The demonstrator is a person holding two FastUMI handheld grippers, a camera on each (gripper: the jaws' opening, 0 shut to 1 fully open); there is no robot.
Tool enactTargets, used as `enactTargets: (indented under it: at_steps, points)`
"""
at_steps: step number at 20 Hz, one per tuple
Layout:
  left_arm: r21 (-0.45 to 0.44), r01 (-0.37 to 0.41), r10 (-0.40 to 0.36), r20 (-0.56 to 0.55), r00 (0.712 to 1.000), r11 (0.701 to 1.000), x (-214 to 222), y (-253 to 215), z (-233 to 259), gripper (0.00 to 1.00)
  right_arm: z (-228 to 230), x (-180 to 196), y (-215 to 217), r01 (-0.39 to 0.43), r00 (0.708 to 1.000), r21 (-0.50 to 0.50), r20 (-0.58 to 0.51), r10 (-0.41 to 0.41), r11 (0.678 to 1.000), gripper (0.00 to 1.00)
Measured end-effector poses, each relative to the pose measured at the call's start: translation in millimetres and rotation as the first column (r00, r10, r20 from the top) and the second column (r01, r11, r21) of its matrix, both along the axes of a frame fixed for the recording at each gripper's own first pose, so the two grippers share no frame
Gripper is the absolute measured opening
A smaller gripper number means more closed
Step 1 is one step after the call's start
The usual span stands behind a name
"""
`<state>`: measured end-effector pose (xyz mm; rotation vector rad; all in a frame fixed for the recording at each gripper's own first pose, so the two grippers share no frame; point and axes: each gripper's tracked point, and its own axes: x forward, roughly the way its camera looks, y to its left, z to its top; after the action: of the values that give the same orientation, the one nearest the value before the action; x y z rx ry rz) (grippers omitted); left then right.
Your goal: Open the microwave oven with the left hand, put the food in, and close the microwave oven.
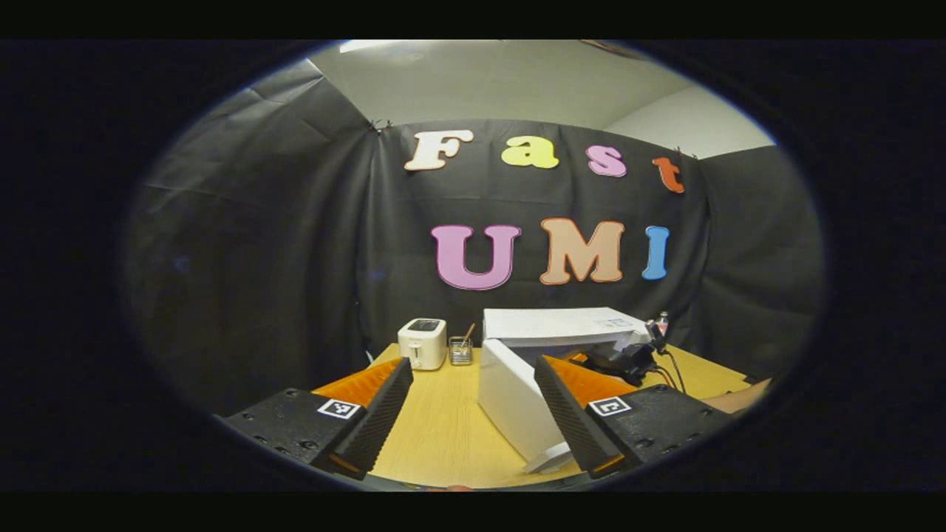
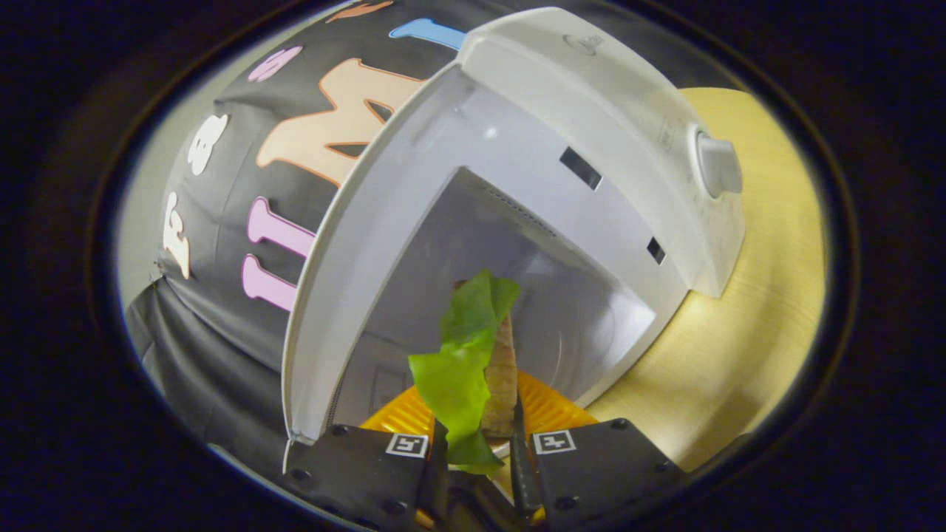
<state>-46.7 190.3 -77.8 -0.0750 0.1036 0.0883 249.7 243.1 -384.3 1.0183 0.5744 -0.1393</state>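
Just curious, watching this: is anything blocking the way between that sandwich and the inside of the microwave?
Nothing visible does. The right gripper holds the sandwich right at the mouth of the microwave, whose door is swung open, and the cavity ahead looks bare.

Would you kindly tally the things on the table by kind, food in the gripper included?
Appliances: 2, the microwave with its door open, and the toaster
Glass cups: 1, the cup
Food items: 1, the sandwich in the right hand-held gripper
Total: 4
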Motion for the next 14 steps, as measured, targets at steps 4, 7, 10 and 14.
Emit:
enactTargets:
  at_steps: [4, 7, 10, 14]
  points:
    - [0.002, -0.01, 0.01, -0.025, 1.0, 1.0, 1, 8, -8, 0.96, -15, 14, 14, 0.016, 1.0, 0.01, -0.006, -0.016, 1.0, 0.37]
    - [-0.006, -0.035, 0.035, -0.045, 0.998, 0.999, -2, 18, -15, 0.96, -21, 20, 27, -0.006, 1.0, -0.013, -0.005, 0.006, 1.0, 0.37]
    - [0.002, -0.038, 0.038, -0.058, 0.998, 0.999, -4, 21, -19, 0.96, -29, 25, 31, -0.009, 1.0, -0.035, -0.001, 0.008, 0.999, 0.37]
    - [-0.025, -0.023, 0.021, -0.073, 0.997, 0.999, -5, 16, -25, 0.96, -30, 33, 26, 0.005, 1.0, -0.074, 0.022, -0.004, 0.997, 0.37]
